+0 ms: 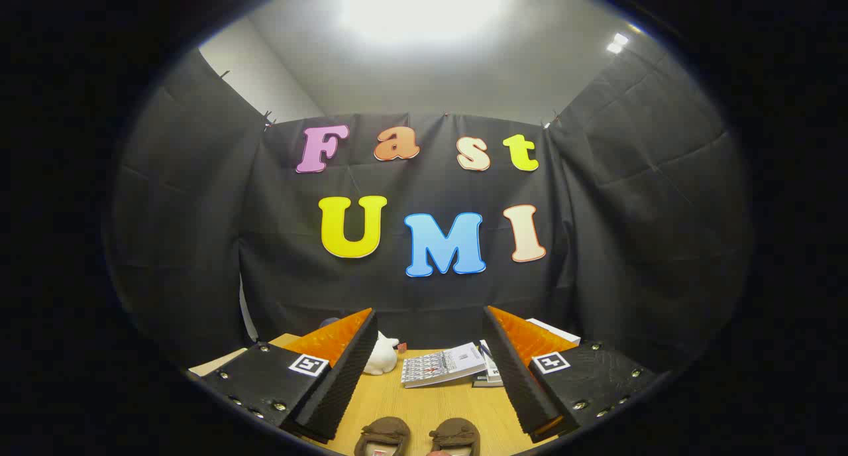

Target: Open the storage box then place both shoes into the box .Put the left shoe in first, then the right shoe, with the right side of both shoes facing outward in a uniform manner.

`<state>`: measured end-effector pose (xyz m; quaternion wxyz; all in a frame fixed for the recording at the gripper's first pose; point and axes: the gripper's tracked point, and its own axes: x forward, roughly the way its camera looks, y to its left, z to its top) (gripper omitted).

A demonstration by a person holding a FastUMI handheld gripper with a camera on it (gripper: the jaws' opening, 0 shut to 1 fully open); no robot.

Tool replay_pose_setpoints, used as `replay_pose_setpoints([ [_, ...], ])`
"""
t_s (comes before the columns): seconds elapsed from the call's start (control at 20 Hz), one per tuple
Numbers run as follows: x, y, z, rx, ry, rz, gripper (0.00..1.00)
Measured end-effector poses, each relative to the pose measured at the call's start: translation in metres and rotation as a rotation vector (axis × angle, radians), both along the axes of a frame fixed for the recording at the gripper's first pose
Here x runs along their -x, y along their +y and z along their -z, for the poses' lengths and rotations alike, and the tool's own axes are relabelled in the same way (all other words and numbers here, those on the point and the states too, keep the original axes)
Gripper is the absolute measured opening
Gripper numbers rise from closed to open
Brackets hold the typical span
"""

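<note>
Shoes, brown, two: left one (383, 435) and right one (456, 435) side by side on the table, low between the fingers, toes pointing ahead. Gripper (430, 323), one: fingers spread wide apart, holding nothing, raised above the shoes. Books or booklets, a small stack (442, 365), beyond the shoes near the right finger. White soft toy (382, 356), one, beside the left finger. Table (424, 403): light wood. Room: black cloth walls, pale ceiling, bright lamp overhead.
</note>
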<state>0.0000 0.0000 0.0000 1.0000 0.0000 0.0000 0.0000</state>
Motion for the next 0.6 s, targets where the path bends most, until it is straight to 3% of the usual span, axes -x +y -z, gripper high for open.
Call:
replay_pose_setpoints([
  [0.6, -0.009, -0.013, 0.003, -0.048, -0.004, 0.005, 0.96],
])
